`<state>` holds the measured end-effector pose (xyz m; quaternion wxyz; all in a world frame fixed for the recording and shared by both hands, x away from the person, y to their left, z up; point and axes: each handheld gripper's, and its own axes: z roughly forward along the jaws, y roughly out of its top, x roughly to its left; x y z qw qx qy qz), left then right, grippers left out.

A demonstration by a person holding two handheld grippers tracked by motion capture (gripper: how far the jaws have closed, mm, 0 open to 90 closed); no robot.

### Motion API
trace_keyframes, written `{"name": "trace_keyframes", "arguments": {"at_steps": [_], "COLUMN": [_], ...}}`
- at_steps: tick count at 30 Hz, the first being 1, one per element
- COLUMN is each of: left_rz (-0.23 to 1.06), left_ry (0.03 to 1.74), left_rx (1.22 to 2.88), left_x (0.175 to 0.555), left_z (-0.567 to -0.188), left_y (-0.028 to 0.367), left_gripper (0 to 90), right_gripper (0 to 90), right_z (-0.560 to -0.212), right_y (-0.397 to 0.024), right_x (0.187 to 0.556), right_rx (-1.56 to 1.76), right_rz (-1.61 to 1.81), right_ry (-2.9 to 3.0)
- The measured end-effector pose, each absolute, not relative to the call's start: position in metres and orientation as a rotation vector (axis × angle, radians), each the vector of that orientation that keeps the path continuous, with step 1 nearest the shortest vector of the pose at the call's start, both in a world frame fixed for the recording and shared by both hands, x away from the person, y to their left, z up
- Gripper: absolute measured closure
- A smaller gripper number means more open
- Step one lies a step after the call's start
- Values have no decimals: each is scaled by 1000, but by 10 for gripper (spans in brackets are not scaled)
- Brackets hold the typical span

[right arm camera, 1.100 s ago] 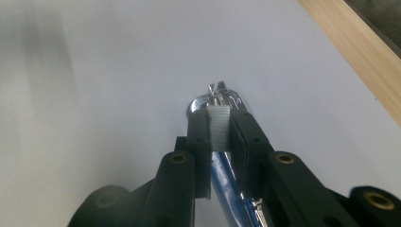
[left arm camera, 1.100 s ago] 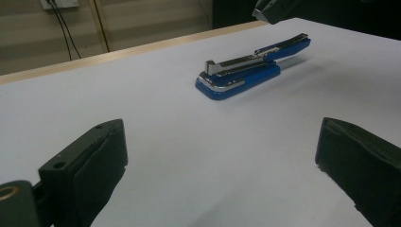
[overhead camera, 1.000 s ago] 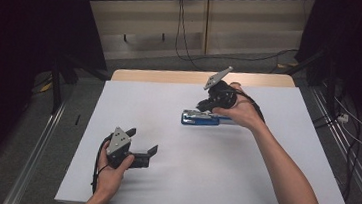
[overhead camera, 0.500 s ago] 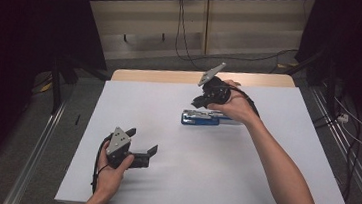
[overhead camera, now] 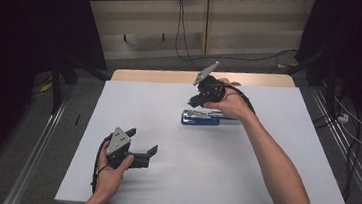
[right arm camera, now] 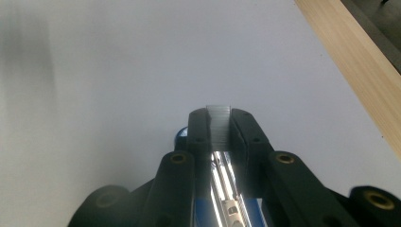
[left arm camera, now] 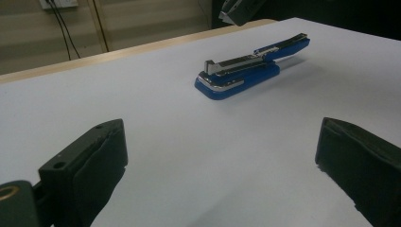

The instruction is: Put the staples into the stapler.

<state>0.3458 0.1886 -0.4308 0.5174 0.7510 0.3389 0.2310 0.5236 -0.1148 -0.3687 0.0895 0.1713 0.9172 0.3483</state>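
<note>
Loading a stapler with fresh staples, mid-stage. On the white table cover [overhead camera: 261,190], the blue stapler [overhead camera: 207,118] lies slightly right of centre toward the far side, its top arm swung open so the metal magazine channel [left arm camera: 236,63] is exposed. The right gripper [overhead camera: 195,101] hangs just over the stapler's left end, jaws clamped together on a strip of staples [right arm camera: 218,124] that stands between the pads; the open channel gleams directly beneath it in the right gripper view. The left gripper [overhead camera: 140,146] rests low at the near left, well apart from the stapler, its jaws standing wide with nothing between them. Judged from this arrangement, opening the stapler and picking up the strip are done; seating the strip in the channel and closing the arm remain.
</note>
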Motion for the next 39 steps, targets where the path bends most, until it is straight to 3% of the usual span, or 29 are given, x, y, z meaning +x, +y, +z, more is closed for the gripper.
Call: {"name": "trace_keyframes", "arguments": {"at_steps": [39], "left_rz": [561], "left_ry": [810], "left_rx": [1809], "left_x": [346], "left_z": [-431], "left_y": [190], "left_gripper": [31], "right_gripper": [791], "right_z": [-396], "right_y": [-102], "right_x": [538], "right_rx": [320], "right_rz": [914], "right_ry": [2819]}}
